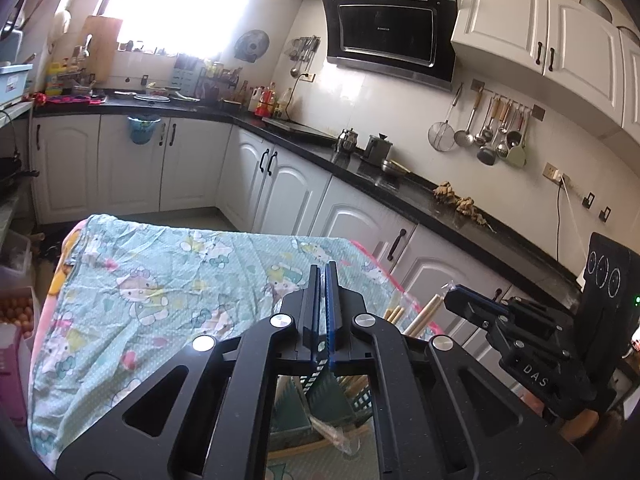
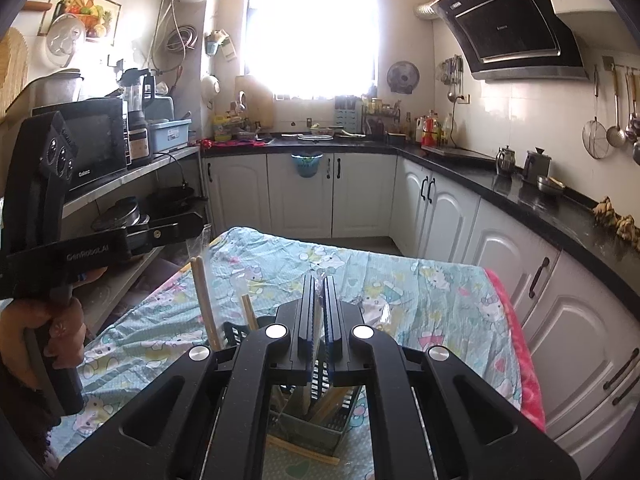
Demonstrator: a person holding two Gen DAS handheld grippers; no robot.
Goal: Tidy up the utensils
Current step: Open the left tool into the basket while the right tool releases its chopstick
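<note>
Chopsticks (image 2: 206, 304) stood upright in a dark slotted holder (image 2: 236, 334) on the cloth-covered table (image 2: 420, 292), half hidden behind the right gripper (image 2: 319, 280), whose jaws were nearly together on a clear wrapper. The left gripper (image 1: 323, 268) was fully closed, empty. A hand (image 2: 60, 332) held its handle. White cabinets (image 2: 500, 248) and a black counter (image 2: 540, 200) flanked the table.
</note>
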